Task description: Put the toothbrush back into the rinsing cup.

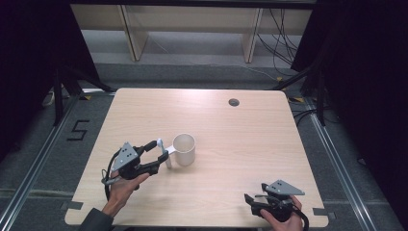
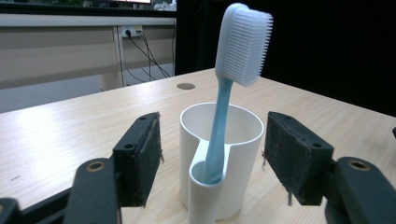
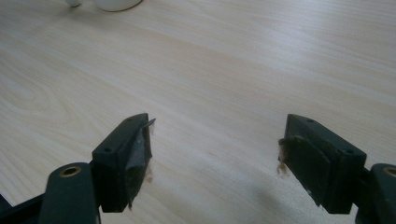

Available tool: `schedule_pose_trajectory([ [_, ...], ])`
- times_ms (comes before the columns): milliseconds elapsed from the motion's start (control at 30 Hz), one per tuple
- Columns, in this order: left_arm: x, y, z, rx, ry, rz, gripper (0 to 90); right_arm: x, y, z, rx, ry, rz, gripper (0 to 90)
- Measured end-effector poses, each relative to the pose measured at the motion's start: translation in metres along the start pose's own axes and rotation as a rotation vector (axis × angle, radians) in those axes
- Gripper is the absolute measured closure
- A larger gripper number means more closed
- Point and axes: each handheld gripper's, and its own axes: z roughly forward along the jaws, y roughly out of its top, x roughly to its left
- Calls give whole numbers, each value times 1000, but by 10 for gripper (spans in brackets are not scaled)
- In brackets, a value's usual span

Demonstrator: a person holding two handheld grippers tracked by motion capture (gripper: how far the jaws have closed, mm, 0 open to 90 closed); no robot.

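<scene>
My left gripper (image 1: 162, 151) is at the left part of the wooden table (image 1: 240, 139), and its jaws stand wide apart, one on each side of the white cup (image 1: 184, 148) without touching it. In the left gripper view the cup (image 2: 224, 149) has a narrow tube-shaped holder on its front side, and a toothbrush (image 2: 229, 88) with a light blue handle and a white bristle head stands upright in this holder. The head rises well above the rim of the cup. I can read no brand or label on the cup or on the toothbrush.

My right gripper (image 1: 250, 201) is near the front right corner of the table, well apart from the cup. Its jaws (image 3: 215, 154) are also wide open, with only bare wood between them.

On the floor at the left of the table, a number "5" (image 1: 78, 130) is marked in black.
</scene>
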Motion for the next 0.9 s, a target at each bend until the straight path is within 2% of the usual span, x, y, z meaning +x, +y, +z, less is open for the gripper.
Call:
schedule_pose_trajectory([
  [467,-3,8,-11,40,3,-25,308,-1,0,1,-1,-1,-6,247],
  [500,-2,7,-10,29,-6,-32,306,0,0,1,0,-3,-3,247],
  [533,-2,8,-11,45,2,-30,302,-1,0,1,0,3,-3,247],
  [800,-3,7,-14,47,1,-41,282,0,0,1,0,2,0,247],
  [833,-3,8,-16,66,12,-34,282,0,0,0,2,2,3,247],
  [900,-4,8,-18,69,11,-32,275,-1,0,1,1,2,-2,247],
])
